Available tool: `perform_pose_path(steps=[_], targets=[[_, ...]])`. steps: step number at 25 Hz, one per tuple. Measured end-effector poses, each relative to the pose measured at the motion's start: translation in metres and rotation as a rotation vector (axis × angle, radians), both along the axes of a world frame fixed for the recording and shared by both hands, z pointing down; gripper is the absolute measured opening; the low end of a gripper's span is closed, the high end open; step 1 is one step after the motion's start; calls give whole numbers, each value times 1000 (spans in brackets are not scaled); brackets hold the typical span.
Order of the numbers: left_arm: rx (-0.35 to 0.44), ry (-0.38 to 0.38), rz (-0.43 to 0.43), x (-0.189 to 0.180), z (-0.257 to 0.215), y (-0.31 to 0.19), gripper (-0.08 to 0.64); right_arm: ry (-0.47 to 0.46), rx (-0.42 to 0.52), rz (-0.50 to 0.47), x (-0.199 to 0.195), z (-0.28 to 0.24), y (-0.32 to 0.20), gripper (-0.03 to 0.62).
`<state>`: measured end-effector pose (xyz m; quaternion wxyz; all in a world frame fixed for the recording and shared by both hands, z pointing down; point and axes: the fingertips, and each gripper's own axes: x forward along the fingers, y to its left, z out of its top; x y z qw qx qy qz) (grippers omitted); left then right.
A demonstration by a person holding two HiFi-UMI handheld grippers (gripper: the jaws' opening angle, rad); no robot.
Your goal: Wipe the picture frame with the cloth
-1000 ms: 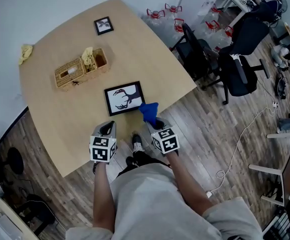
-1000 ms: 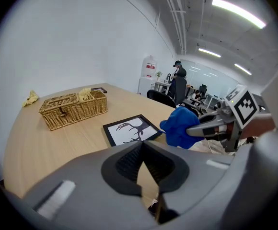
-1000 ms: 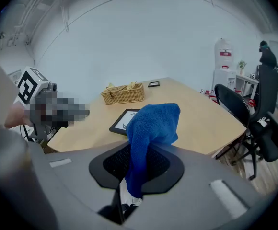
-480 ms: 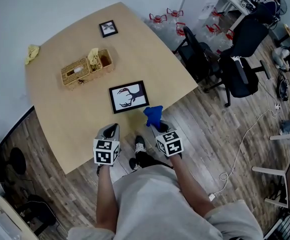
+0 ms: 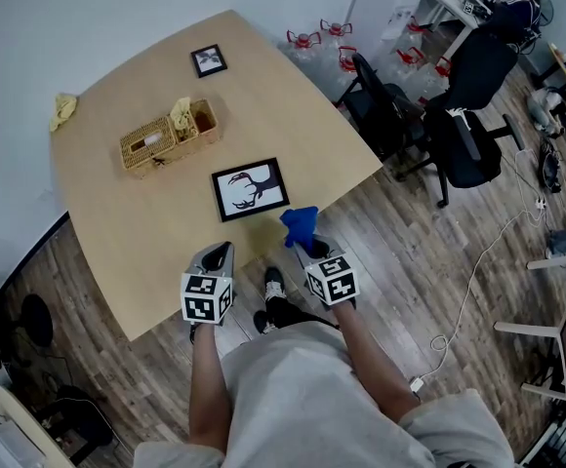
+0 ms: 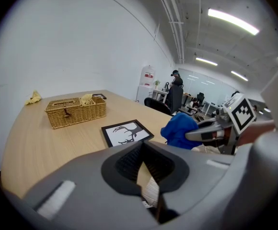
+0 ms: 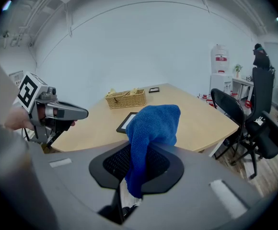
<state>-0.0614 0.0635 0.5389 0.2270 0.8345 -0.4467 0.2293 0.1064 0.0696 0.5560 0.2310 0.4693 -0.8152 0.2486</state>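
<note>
The right gripper [image 5: 307, 245] is clamped on a bunched blue cloth [image 5: 300, 221], held just beside the person-side right corner of the deer-print picture frame [image 5: 251, 189]. The frame lies flat on the wooden table [image 5: 146, 213]. The left gripper [image 5: 219, 253], jaws together on nothing, hovers near the frame's person-side left corner. To wipe well, lower the cloth flat onto the glass and sweep lightly in overlapping strokes. The left gripper could pin a frame edge to stop it sliding.

black frame [image 5: 251, 189] lying flat, blue cloth [image 5: 300, 223] bunched
</note>
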Motion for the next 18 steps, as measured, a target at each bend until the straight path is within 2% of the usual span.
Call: perform_pose_path(steps=[18], targets=[[7,19,11,-2,0,13,52,6,32,8,0,-7,8,48]])
